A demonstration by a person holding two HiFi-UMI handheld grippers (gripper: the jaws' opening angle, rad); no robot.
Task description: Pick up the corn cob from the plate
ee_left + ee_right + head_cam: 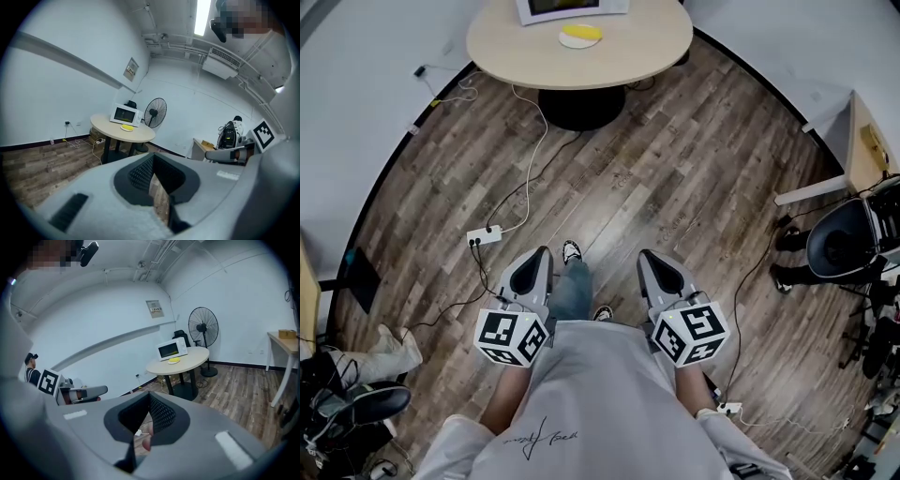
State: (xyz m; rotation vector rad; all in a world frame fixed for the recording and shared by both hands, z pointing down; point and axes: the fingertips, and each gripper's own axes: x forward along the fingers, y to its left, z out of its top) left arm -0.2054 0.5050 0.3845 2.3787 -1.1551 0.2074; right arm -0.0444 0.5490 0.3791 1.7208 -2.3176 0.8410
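Note:
A yellow corn cob (583, 32) lies on a small white plate (573, 41) on the round beige table (637, 42) far ahead, in front of a white microwave (572, 7). Both gripper views show the corn cob (127, 126) (174, 360) at a distance on that table. My left gripper (540, 253) and right gripper (647, 255) are held close to the person's body, side by side over the wood floor, well short of the table. Both point toward the table, jaws together with nothing between them (152, 157) (150, 394).
A white power strip (484, 235) and cables lie on the floor between me and the table. A standing fan (203, 328) is beyond the table. A desk (867, 150) and a black chair (844, 239) stand at the right. Another person's legs (384, 352) are at the left.

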